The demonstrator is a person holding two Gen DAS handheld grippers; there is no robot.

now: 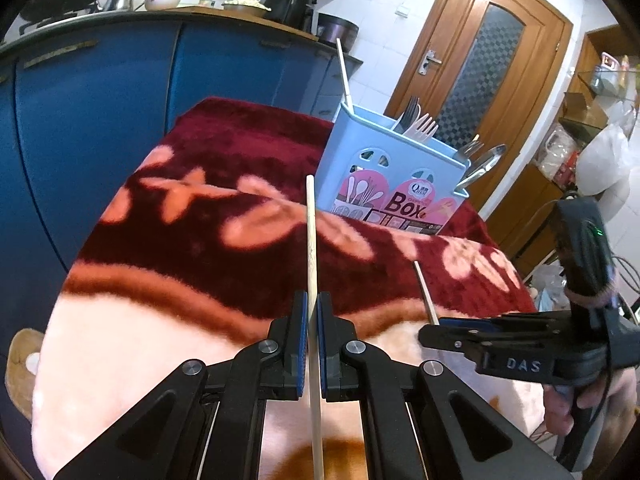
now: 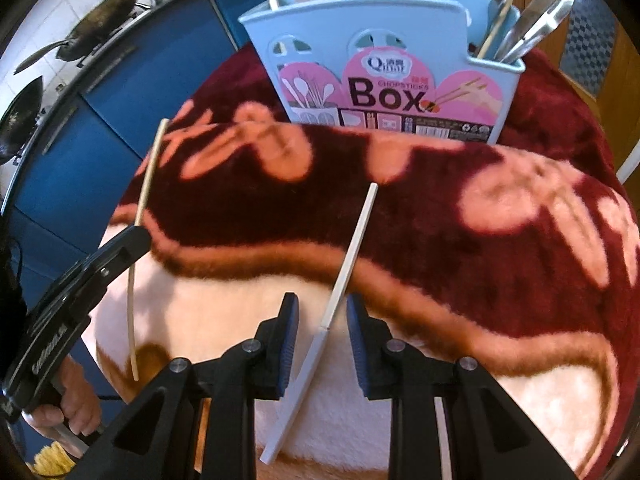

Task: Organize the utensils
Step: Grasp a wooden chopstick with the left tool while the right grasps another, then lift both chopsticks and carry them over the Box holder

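Left wrist view: left gripper [image 1: 313,304] pinching a wooden chopstick [image 1: 310,232] mid-shaft, over the blanket [image 1: 200,240]. Best kept tight, swung upright, then lowered into the box [image 1: 384,168] at its left end, beside the stick [image 1: 343,72] standing there. Further right, right gripper [image 1: 430,334] seen side-on, gap hidden. Only in right wrist view: jaws spread, white chopstick [image 2: 352,248] lying between, apparently untouched.

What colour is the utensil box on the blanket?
Light blue, with a pink label; the utensil box shows best in the right wrist view.
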